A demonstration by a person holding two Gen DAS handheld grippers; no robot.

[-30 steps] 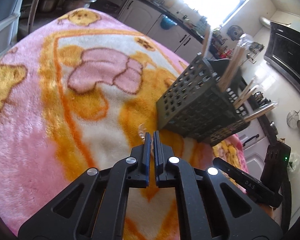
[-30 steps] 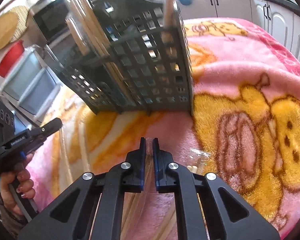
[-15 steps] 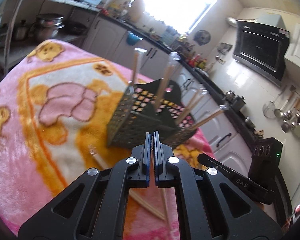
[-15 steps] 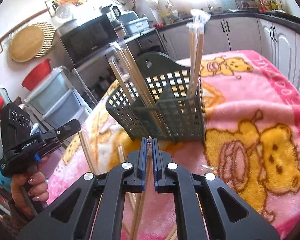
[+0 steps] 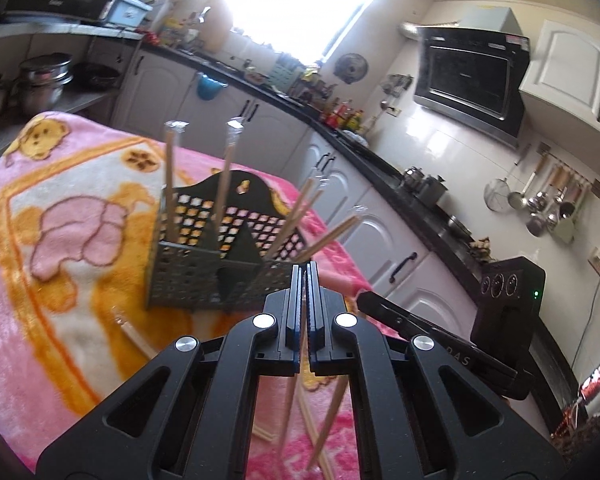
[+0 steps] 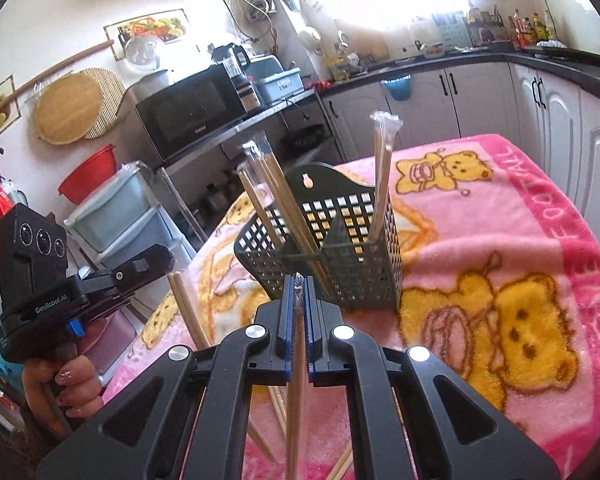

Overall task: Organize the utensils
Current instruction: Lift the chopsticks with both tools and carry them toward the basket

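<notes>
Table: my table has a fuzzy pink blanket (image 6: 500,216) with yellow bears.
Basket: dark basket (image 6: 352,256) stands on it, chopsticks (image 6: 382,184) poking up.
Left fingers (image 5: 303,276): pinched on one wrapped chopstick pair (image 5: 290,396).
Right fingers (image 6: 296,292): pinched on another wrapped pair (image 6: 296,400).
Room: kitchen, white cupboards (image 6: 548,116), black microwave (image 6: 188,116).

A dark green perforated plastic utensil basket (image 6: 340,264) stands upright on the pink bear-patterned blanket just ahead of the right hand-held gripper (image 6: 298,312). Plastic-wrapped wooden chopstick pairs (image 6: 382,176) lean in its compartments, tips up. One wrapped chopstick pair (image 6: 296,392) is pinched between that gripper's closed jaws, hanging below. Another pair (image 5: 290,400) hangs from the left hand-held gripper (image 5: 304,300). Loose chopsticks (image 5: 134,332) lie on the blanket beneath.
</notes>
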